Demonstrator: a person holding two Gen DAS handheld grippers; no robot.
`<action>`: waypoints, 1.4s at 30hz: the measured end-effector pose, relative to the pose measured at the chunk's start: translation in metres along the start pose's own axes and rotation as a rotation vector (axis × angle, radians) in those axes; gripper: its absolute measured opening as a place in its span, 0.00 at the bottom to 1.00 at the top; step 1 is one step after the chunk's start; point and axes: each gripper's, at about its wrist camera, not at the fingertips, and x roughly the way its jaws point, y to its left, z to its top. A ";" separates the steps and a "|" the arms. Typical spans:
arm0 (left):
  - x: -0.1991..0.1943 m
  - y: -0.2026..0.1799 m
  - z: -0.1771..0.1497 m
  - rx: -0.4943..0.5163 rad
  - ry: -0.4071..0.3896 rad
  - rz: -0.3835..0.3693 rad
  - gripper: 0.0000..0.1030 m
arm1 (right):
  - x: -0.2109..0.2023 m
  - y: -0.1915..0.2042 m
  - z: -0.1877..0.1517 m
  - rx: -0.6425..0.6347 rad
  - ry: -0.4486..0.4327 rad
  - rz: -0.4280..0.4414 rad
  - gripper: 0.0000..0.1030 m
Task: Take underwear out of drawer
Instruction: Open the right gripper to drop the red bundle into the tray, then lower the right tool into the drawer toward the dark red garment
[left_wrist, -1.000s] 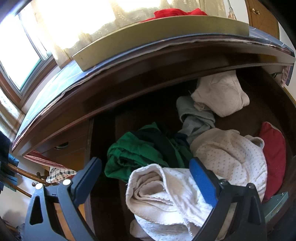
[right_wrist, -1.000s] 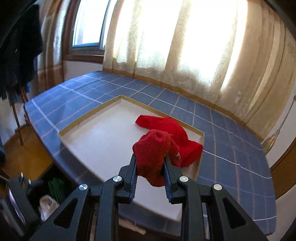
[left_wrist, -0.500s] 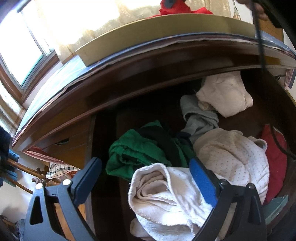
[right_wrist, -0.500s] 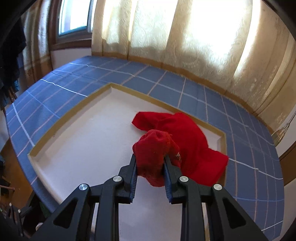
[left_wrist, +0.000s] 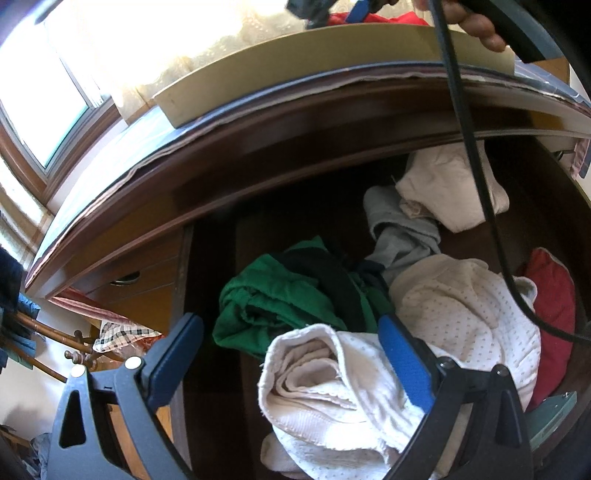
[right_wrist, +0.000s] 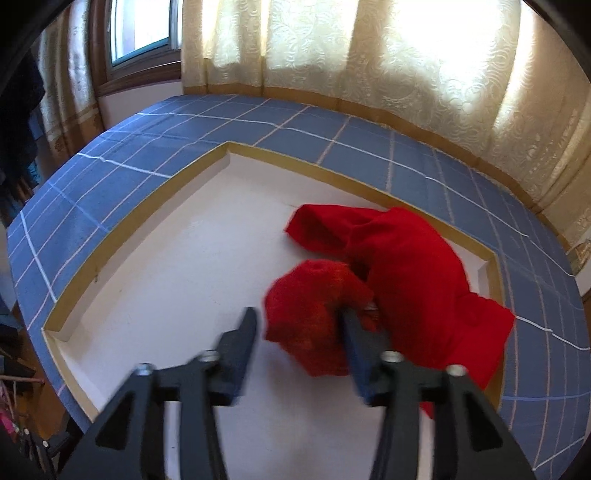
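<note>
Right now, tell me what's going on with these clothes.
A person with a gripper in each hand is moving underwear from a drawer to a tray. The right gripper has just been opening, letting a small red piece down on the white tray beside another red garment. The left gripper hangs open over the drawer's pile, above a white rolled piece.

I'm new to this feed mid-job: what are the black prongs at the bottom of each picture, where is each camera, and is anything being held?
There is no robot here. A person holds a two-finger gripper in each hand, and a fisheye camera on each looks along its fingers.

The left wrist view shows the left gripper open above an open drawer of crumpled clothes: a cream towel-like piece lies between its fingers, with a green garment behind.

The right wrist view looks onto a white tray on a blue checked cloth. The right gripper has just been opening; the small red piece sits between its fingers, released beside a larger red garment.
</note>
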 end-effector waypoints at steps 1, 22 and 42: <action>0.000 0.001 0.000 0.000 0.000 -0.001 0.95 | 0.001 0.002 0.000 -0.007 0.004 0.007 0.69; -0.001 0.000 -0.001 0.008 -0.001 0.011 0.95 | -0.089 -0.019 -0.050 0.065 -0.160 0.087 0.73; -0.003 -0.004 -0.002 0.038 -0.012 0.040 0.95 | -0.162 -0.023 -0.226 0.084 -0.139 0.014 0.74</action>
